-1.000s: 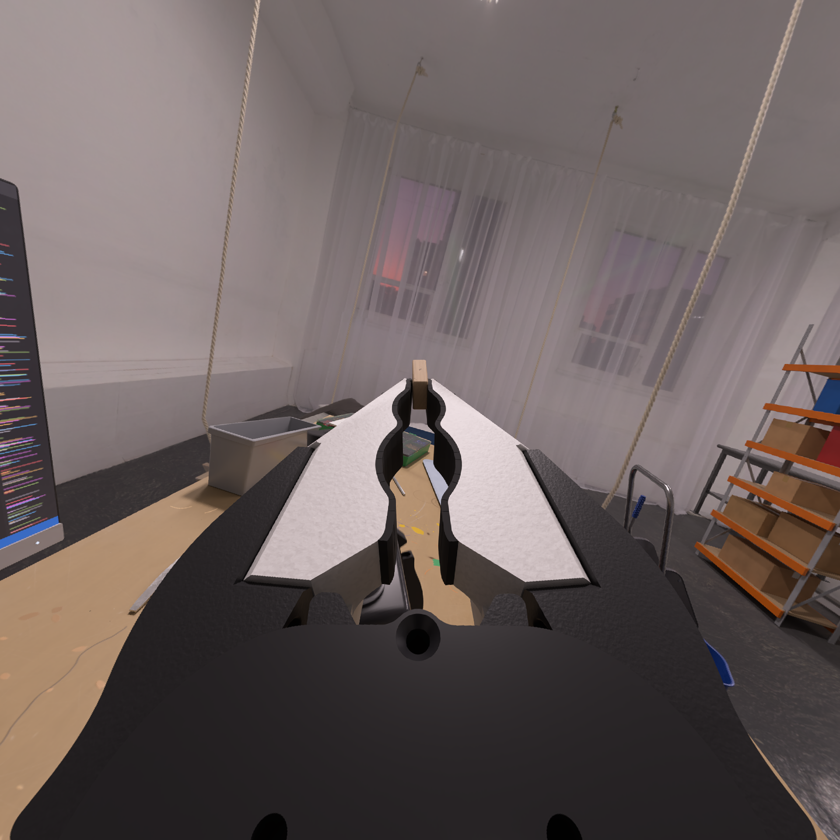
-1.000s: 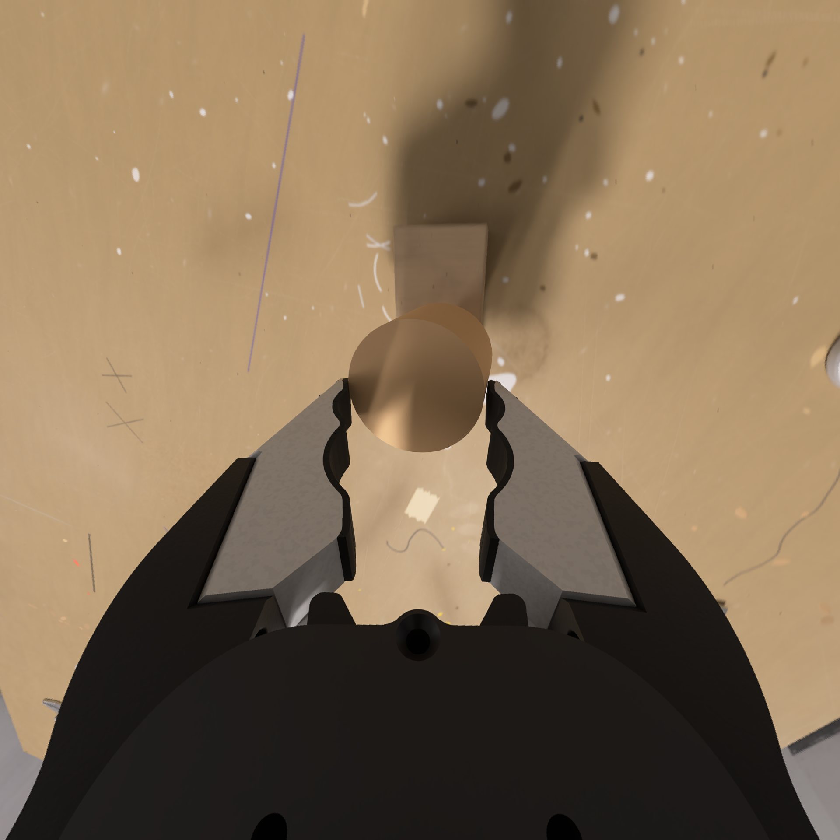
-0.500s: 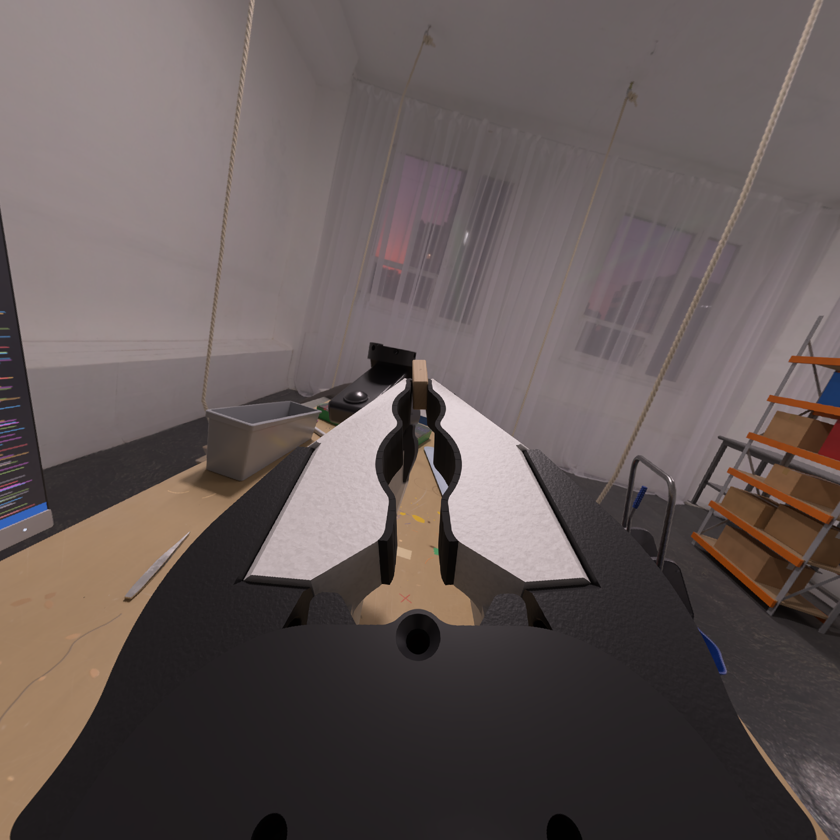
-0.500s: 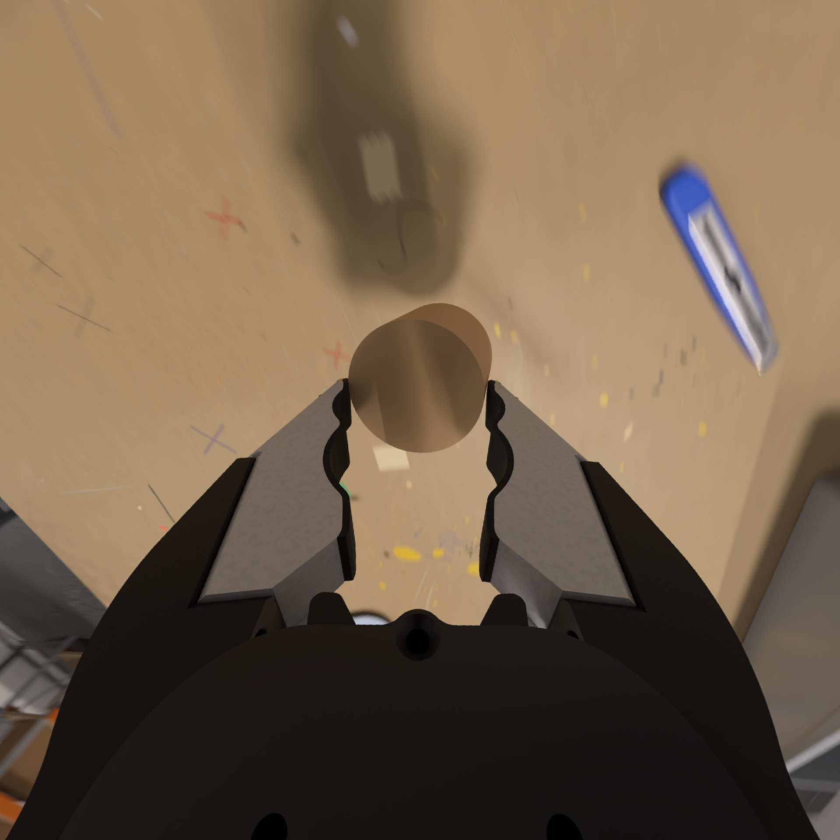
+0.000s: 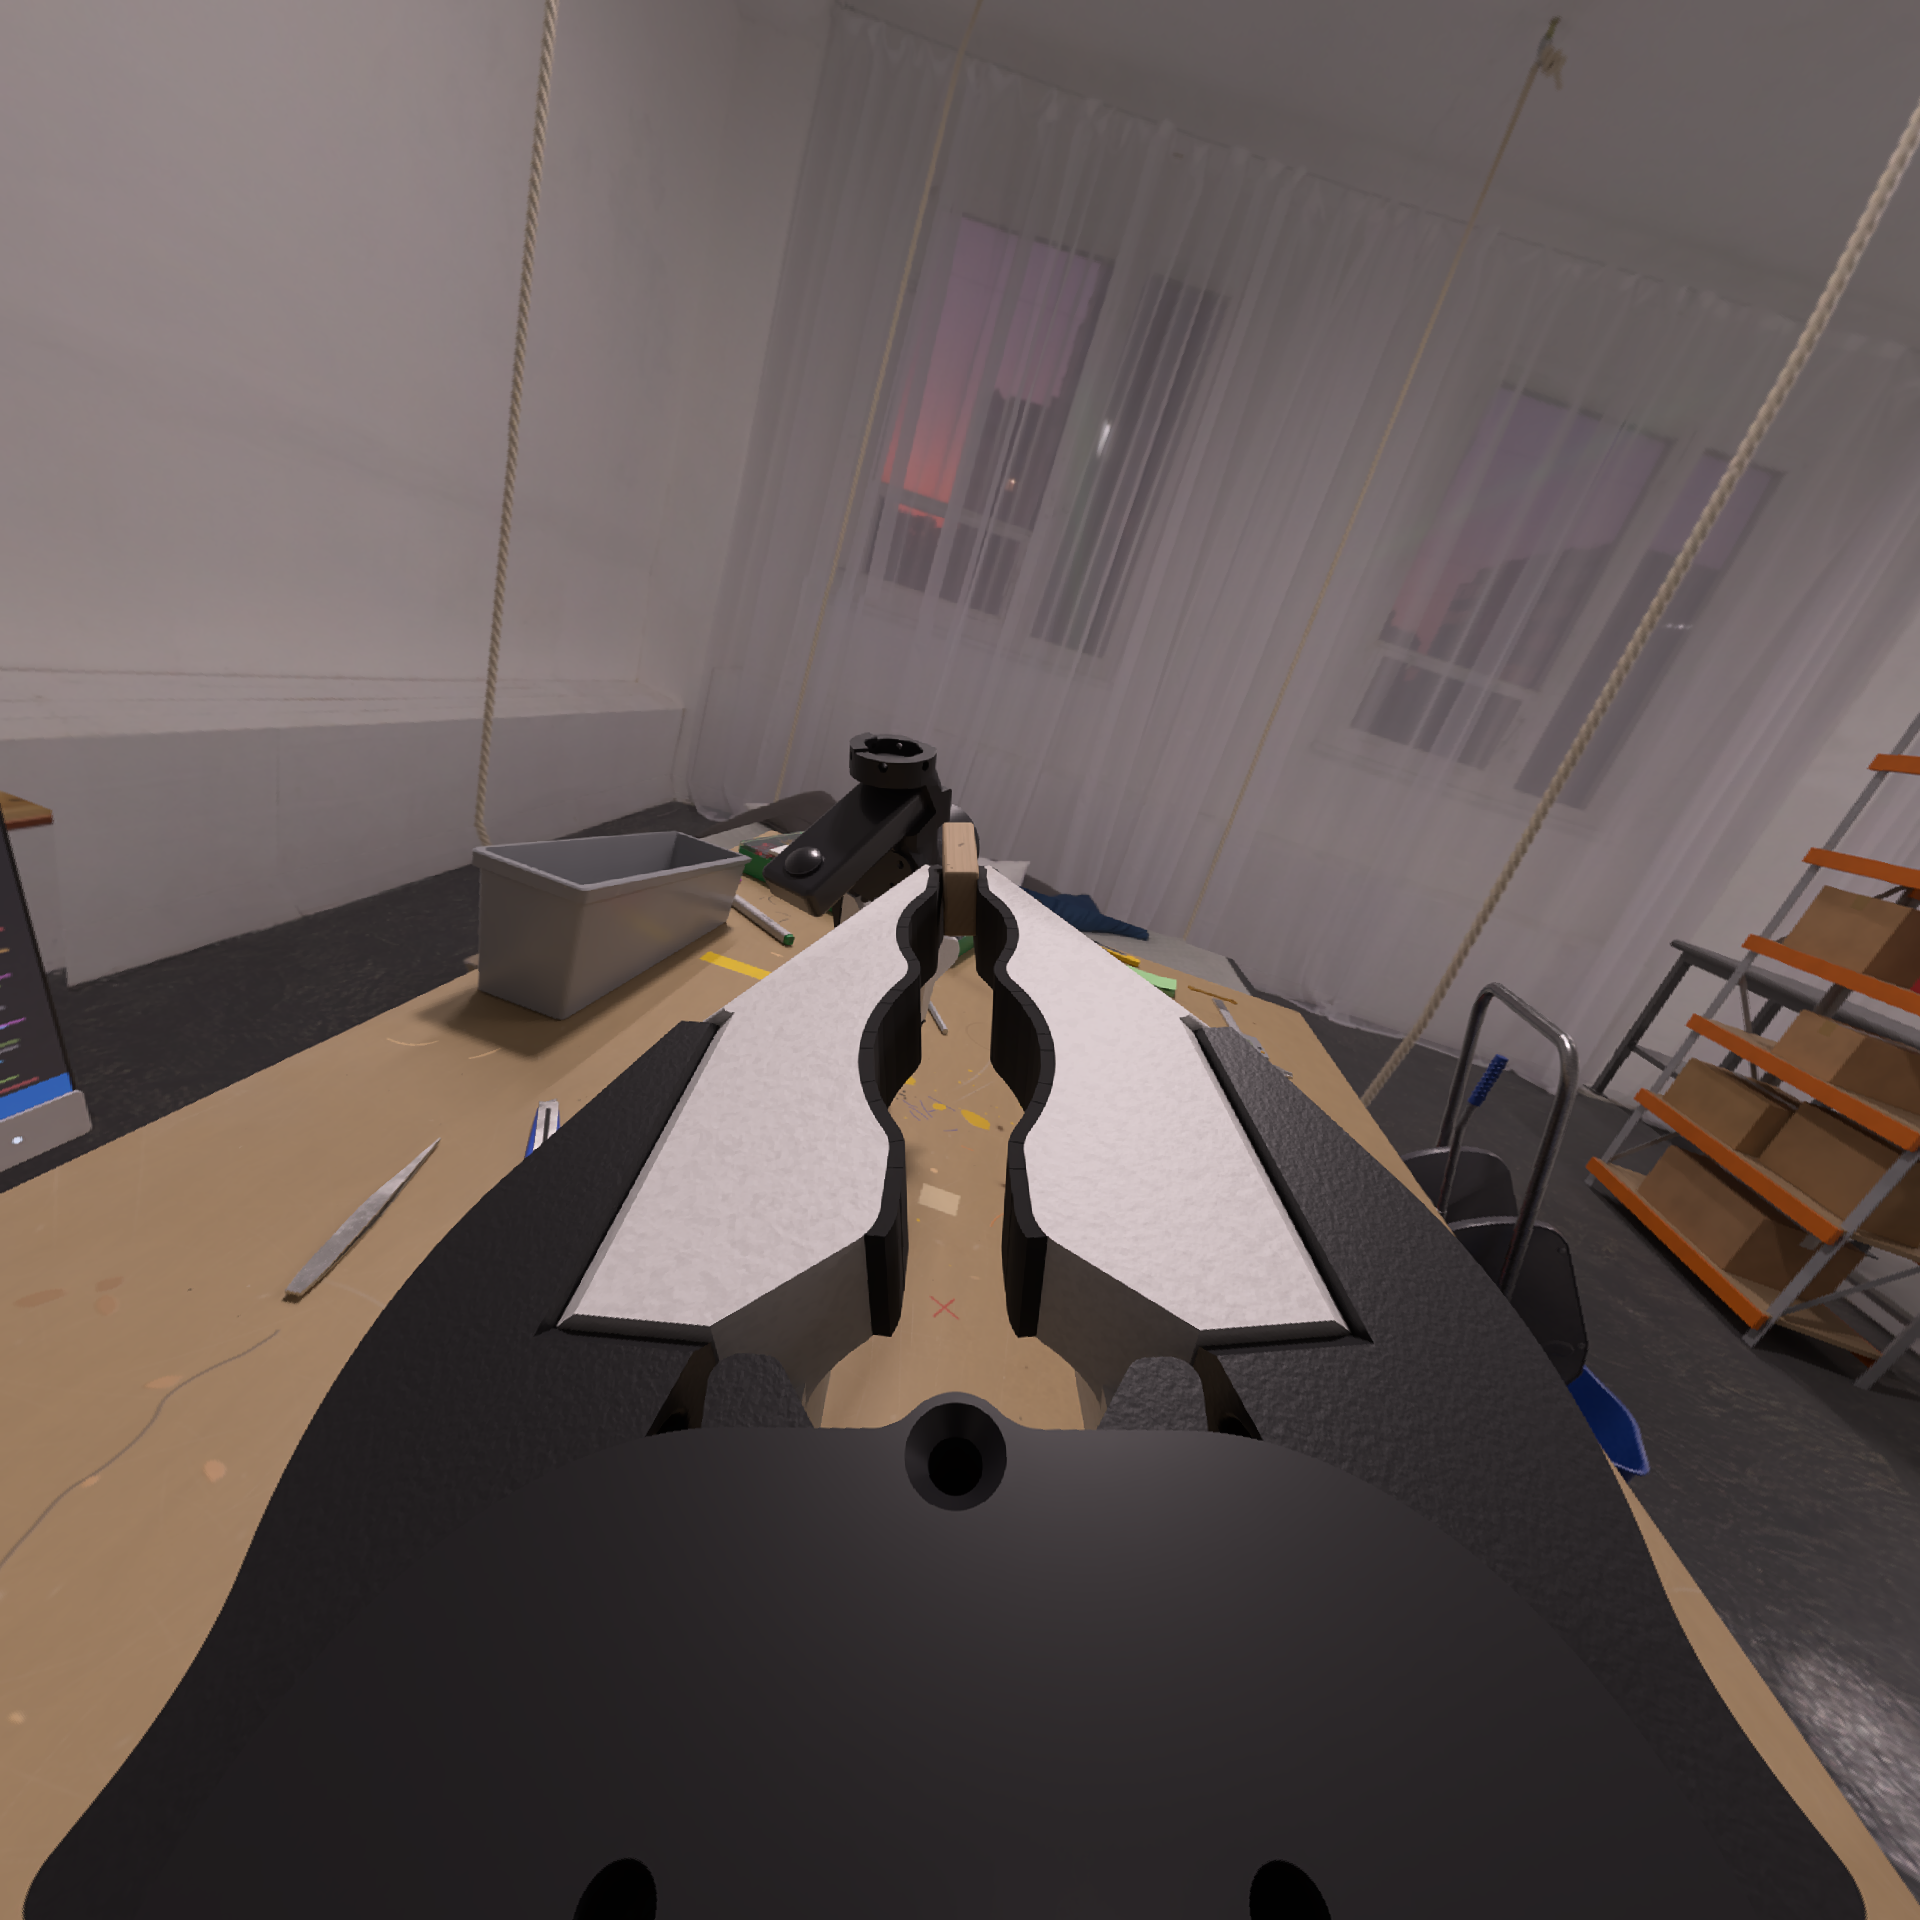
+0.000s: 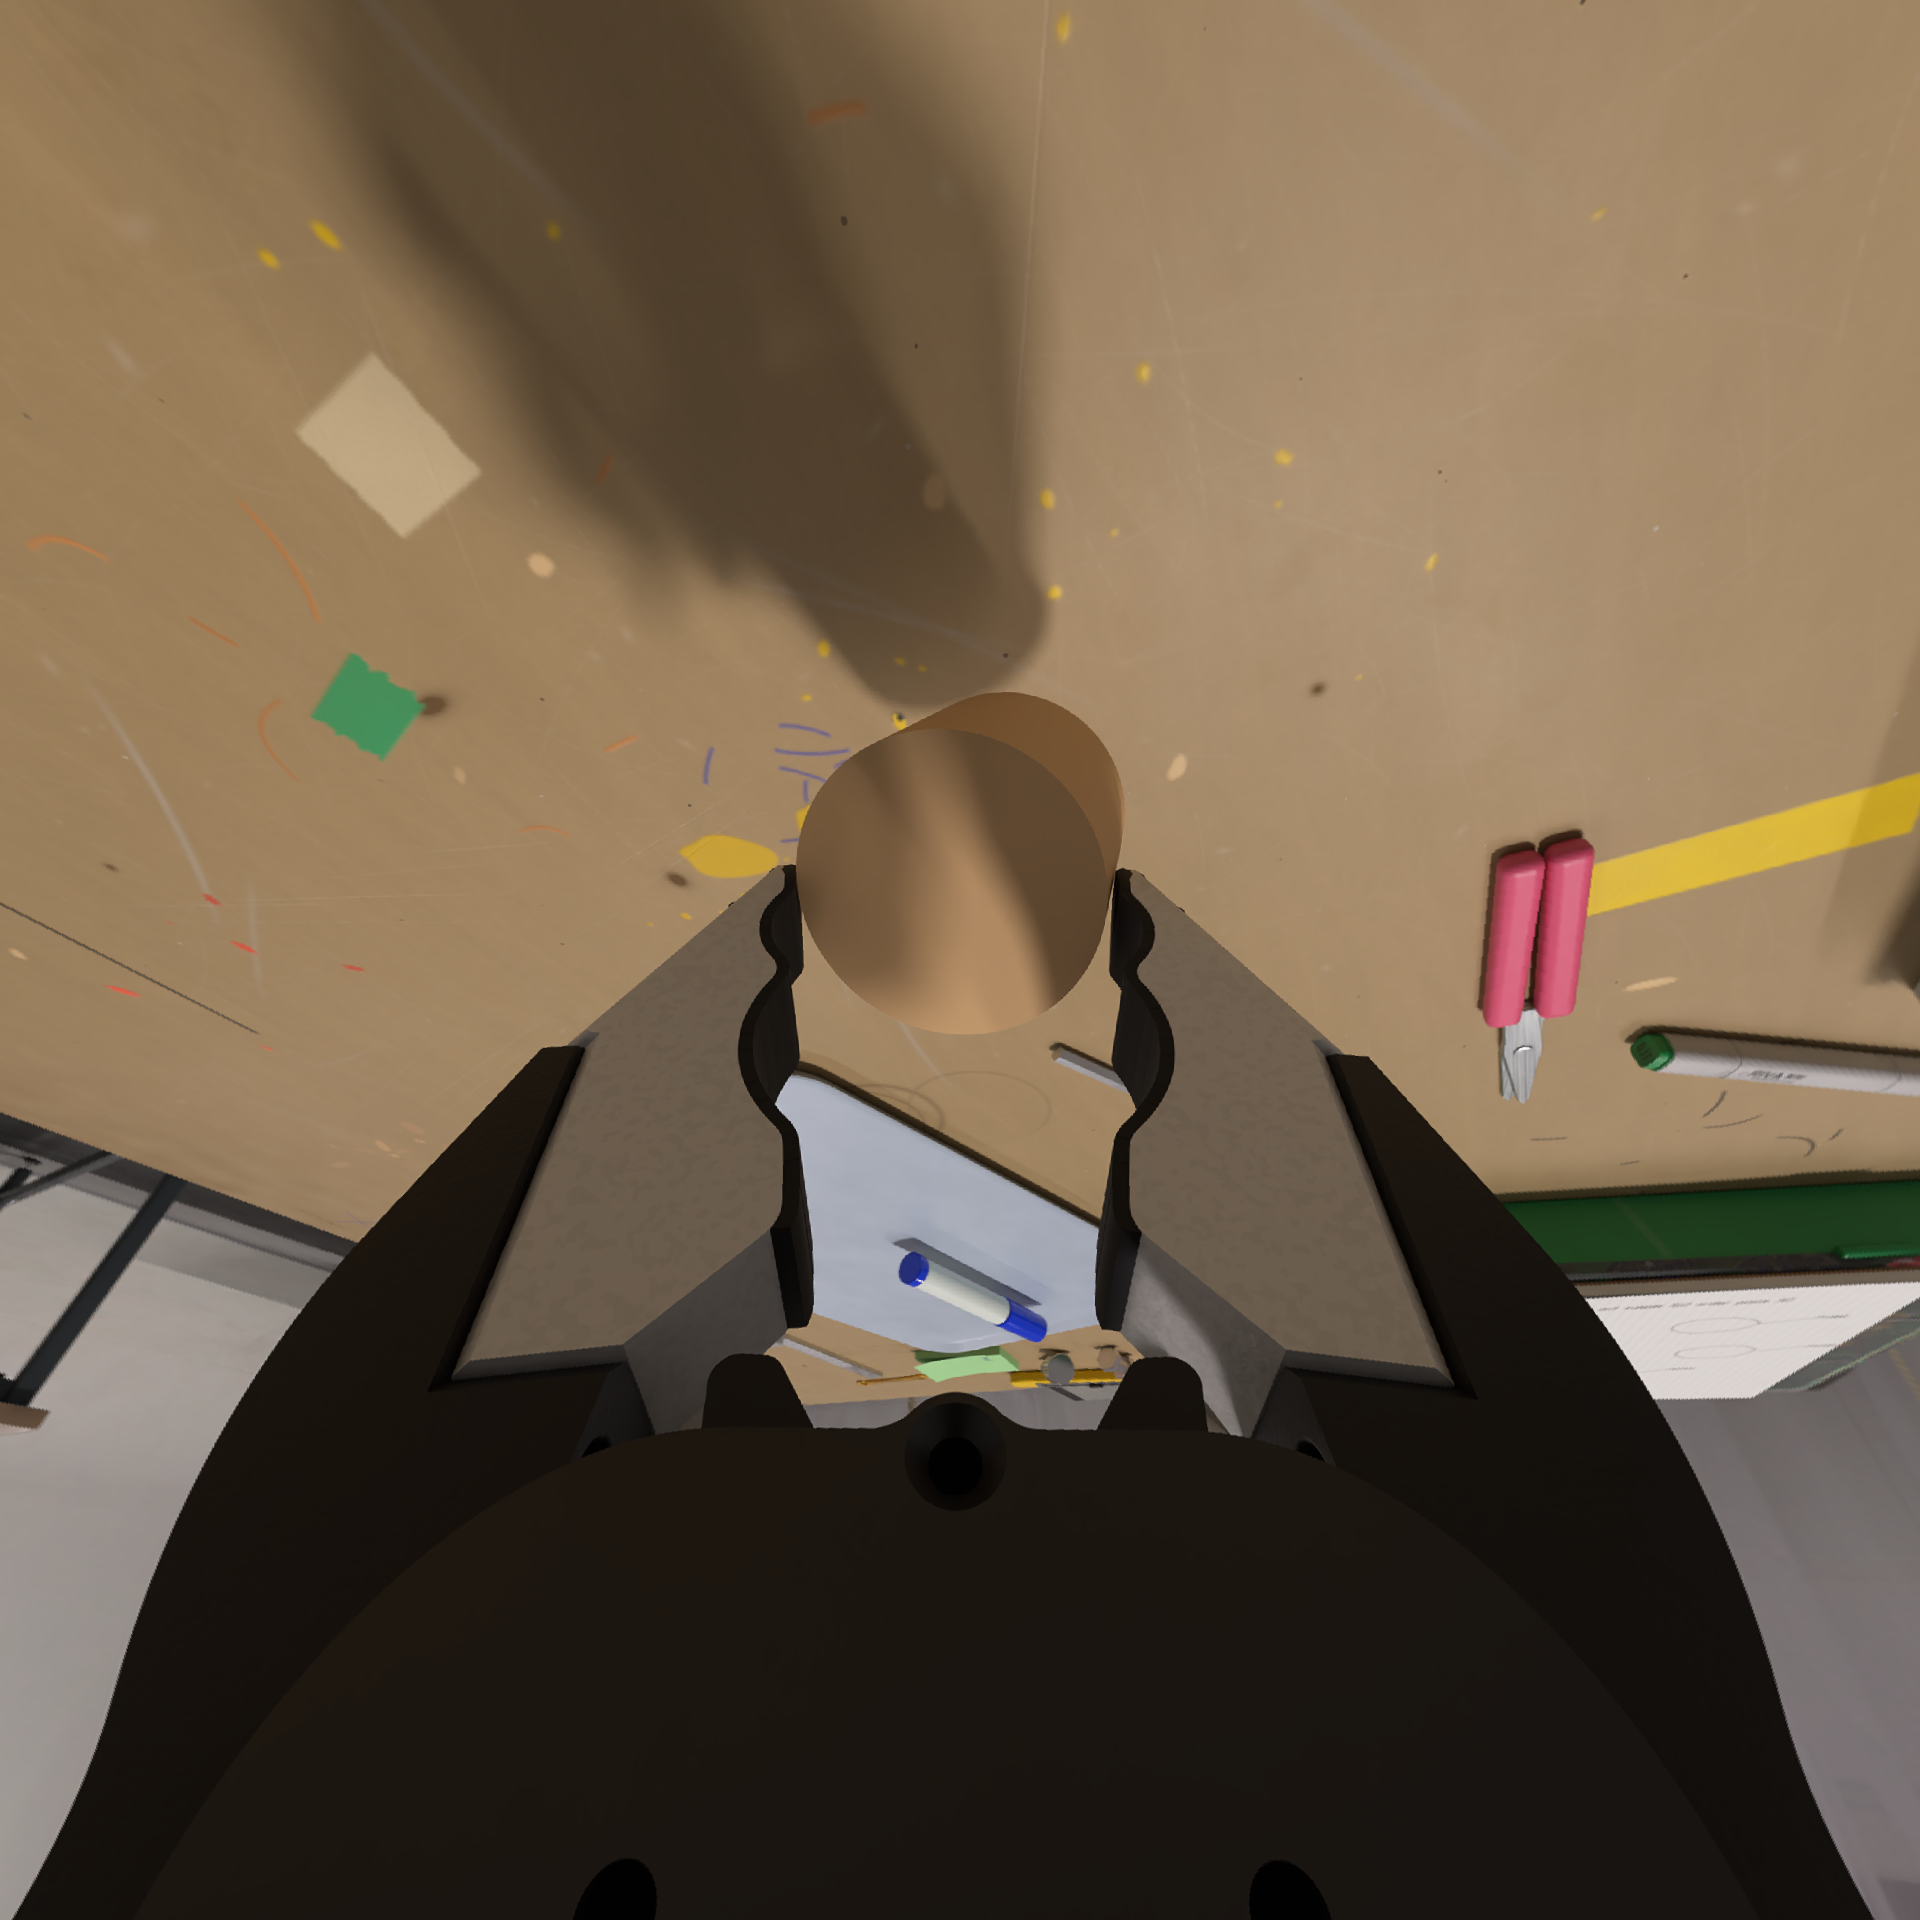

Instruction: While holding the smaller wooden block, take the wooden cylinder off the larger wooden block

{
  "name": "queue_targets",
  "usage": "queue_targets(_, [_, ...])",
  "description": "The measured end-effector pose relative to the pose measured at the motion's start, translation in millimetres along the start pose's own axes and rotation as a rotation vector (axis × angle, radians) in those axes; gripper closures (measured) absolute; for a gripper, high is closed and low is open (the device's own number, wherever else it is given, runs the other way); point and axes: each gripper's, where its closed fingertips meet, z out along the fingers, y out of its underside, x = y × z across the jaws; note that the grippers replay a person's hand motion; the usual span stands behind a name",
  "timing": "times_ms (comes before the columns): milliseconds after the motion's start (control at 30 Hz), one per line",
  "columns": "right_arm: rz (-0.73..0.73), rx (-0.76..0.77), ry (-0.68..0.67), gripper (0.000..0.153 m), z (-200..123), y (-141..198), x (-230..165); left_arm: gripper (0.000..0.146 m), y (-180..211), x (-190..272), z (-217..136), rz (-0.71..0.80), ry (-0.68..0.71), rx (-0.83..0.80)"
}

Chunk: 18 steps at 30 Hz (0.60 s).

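Now we grip both pieces, clear of the bench.
Our left gripper (image 5: pixel 958 902) pinches the small block (image 5: pixel 958 879) at its tips; our right gripper (image 6: pixel 956 914) clamps the cylinder (image 6: pixel 956 883), axis pointing ahead at the bench (image 6: pixel 1351 312) below; the larger block is out of view.

A paint-flecked tan workbench (image 6: pixel 1351 312) carries pink-handled pliers (image 6: pixel 1536 930) at three o'clock, a green-capped marker (image 6: pixel 1766 1062) just below them, and a green paper scrap (image 6: pixel 366 707) at nine o'clock.
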Motion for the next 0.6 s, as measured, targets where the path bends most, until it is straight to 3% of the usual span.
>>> queue_targets(600, [-0.093,0.030,0.080,0.093,3,-11,11,0.141,8,-3,5,0.006,-0.008,-0.037])
